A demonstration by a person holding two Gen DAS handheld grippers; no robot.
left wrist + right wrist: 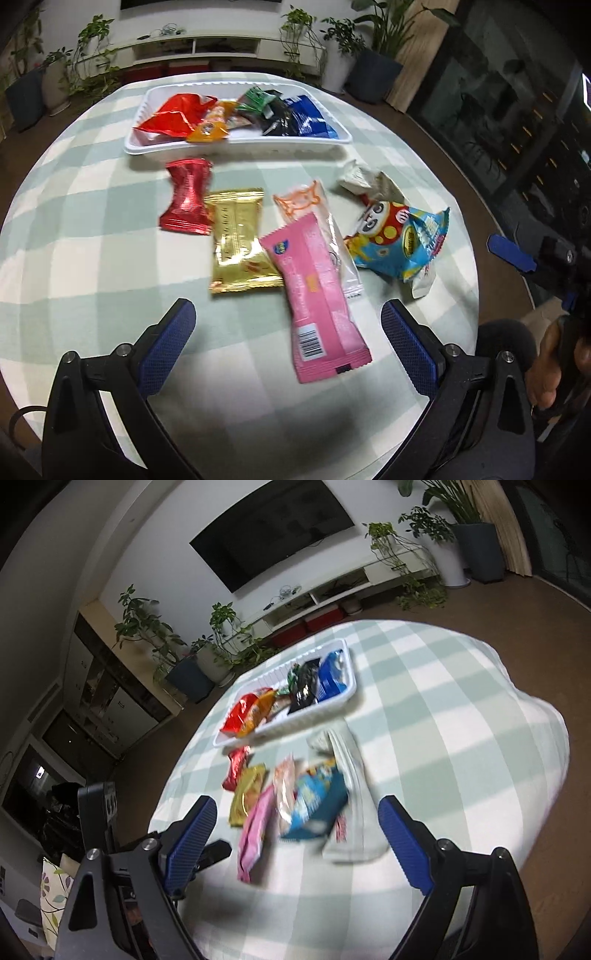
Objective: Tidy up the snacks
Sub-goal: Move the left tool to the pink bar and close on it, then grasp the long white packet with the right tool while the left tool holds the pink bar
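Left gripper (288, 347) wide open, empty | pink packet (317, 295) lies between its fingers, long axis running near-to-far | right gripper (297, 840) open, empty, nearer blue bag (314, 805) | tray (236, 146) at far side of surface (92, 258)

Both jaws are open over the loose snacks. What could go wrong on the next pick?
The pink wrapped bar lies on the clear orange-printed packet and the gold foil packet, so a grab may drag a neighbour along. The white plastic tray is already crowded; additions could slide out.
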